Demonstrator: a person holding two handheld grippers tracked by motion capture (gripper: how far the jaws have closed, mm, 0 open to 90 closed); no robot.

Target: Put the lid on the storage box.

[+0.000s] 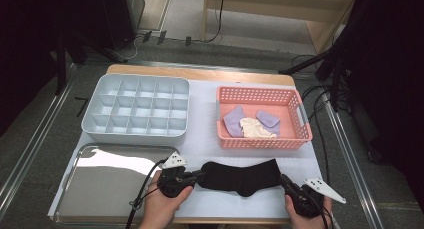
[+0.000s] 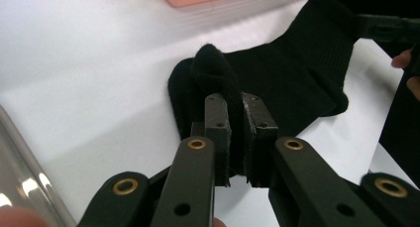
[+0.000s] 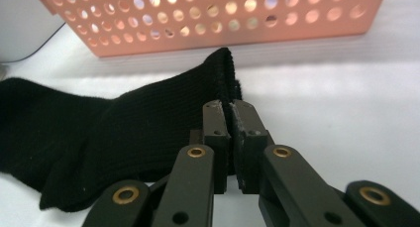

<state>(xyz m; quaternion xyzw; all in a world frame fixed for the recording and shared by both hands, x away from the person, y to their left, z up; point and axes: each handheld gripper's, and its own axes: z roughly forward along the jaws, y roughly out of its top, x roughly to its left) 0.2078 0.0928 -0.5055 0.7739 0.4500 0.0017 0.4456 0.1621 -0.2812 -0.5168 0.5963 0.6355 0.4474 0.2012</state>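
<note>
The black sock lies stretched on the counter; the left gripper fingers pinch its toe end, and the right gripper fingers clamp its cuff.

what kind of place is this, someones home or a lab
Most likely a lab or test room set up for recording, not a home: the table stands among black stands and trailing floor cables, and a divided tray, a pink basket and a black sock are laid out neatly.

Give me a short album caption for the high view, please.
Two hand-held grippers, left and right, pinch opposite ends of a black sock on the white table, in front of a pink basket.
</note>
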